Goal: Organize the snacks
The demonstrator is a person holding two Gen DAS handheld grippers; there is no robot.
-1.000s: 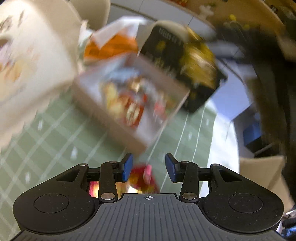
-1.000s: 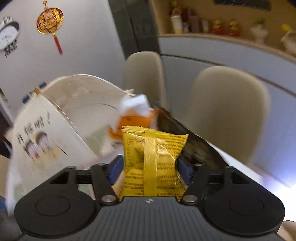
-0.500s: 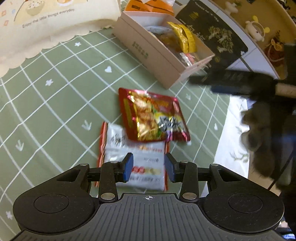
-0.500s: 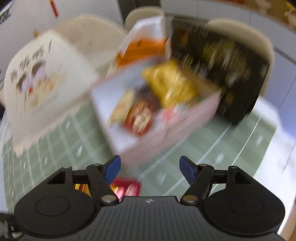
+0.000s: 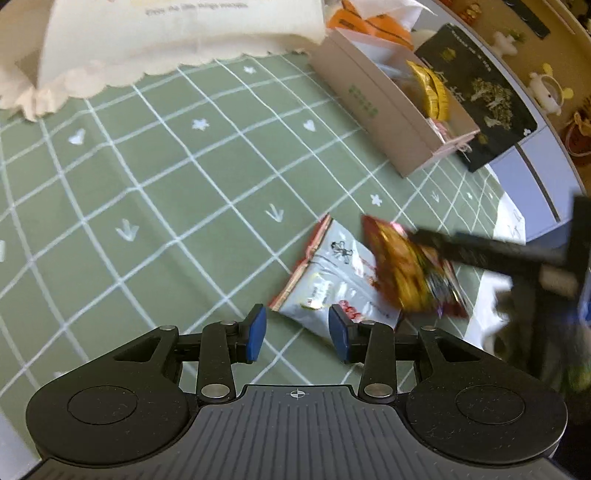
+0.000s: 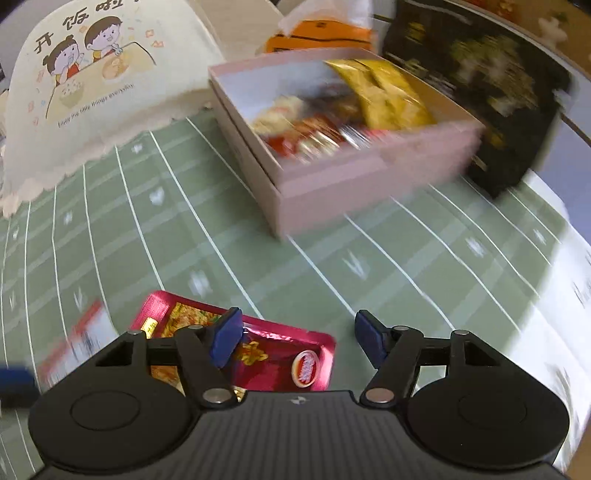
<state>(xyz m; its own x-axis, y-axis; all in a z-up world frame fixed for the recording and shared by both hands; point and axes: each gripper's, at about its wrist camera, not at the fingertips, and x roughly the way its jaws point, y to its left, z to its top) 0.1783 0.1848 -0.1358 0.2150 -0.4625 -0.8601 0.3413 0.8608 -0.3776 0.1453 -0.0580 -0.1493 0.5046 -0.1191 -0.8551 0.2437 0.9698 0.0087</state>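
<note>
A pink box (image 6: 332,184) holds several snack packs, among them a yellow packet (image 6: 384,92); it also shows in the left wrist view (image 5: 373,110). On the green checked cloth lie a red snack packet (image 6: 266,354) (image 5: 410,273) and a white packet with red edges (image 5: 332,280) (image 6: 74,343), partly overlapping. My right gripper (image 6: 295,339) is open and empty, low over the red packet; it shows as a dark blur (image 5: 480,251) in the left wrist view. My left gripper (image 5: 297,332) is open and empty, just short of the white packet.
A cream cloth bag with cartoon children (image 6: 92,85) (image 5: 166,40) lies at the back left. A black printed box (image 6: 480,92) (image 5: 480,92) stands behind the pink box, with an orange pack (image 6: 317,33). The white table edge (image 6: 554,332) is on the right.
My right gripper has let the yellow packet go into the pink box and come down, open, over the red packet. My left gripper has swung down and left over the cloth, still open.
</note>
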